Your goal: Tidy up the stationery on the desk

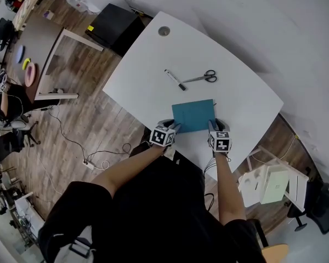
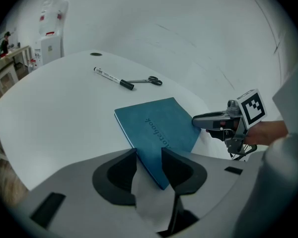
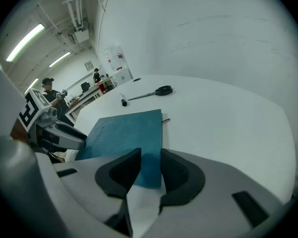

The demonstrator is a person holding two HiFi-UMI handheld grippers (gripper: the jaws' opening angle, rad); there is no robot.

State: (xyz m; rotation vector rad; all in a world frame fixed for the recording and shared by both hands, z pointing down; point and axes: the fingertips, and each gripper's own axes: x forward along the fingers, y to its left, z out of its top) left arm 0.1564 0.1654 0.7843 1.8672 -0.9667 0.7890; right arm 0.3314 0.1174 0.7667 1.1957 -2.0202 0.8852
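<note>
A teal notebook point(image 1: 193, 115) point(image 2: 159, 128) point(image 3: 126, 133) lies flat near the front edge of the white desk point(image 1: 153, 64). My left gripper point(image 1: 172, 126) point(image 2: 149, 155) stands at its near left corner, jaws apart, with that corner showing in the gap. My right gripper point(image 1: 215, 126) point(image 3: 150, 155) is at the near right corner, jaws also apart over the cover's edge. Each gripper shows in the other's view, at the opposite side of the notebook. Farther back lie a black-capped white marker point(image 1: 174, 79) point(image 2: 113, 78) and black-handled scissors point(image 1: 203, 78) point(image 2: 146, 80) point(image 3: 151, 93).
A round cable hole point(image 1: 164, 30) sits at the desk's far end, with a black box point(image 1: 114, 26) on the floor beyond the desk. White shelving parts point(image 1: 268, 182) stand at the right, by the desk's front corner. Cables run over the wooden floor at the left.
</note>
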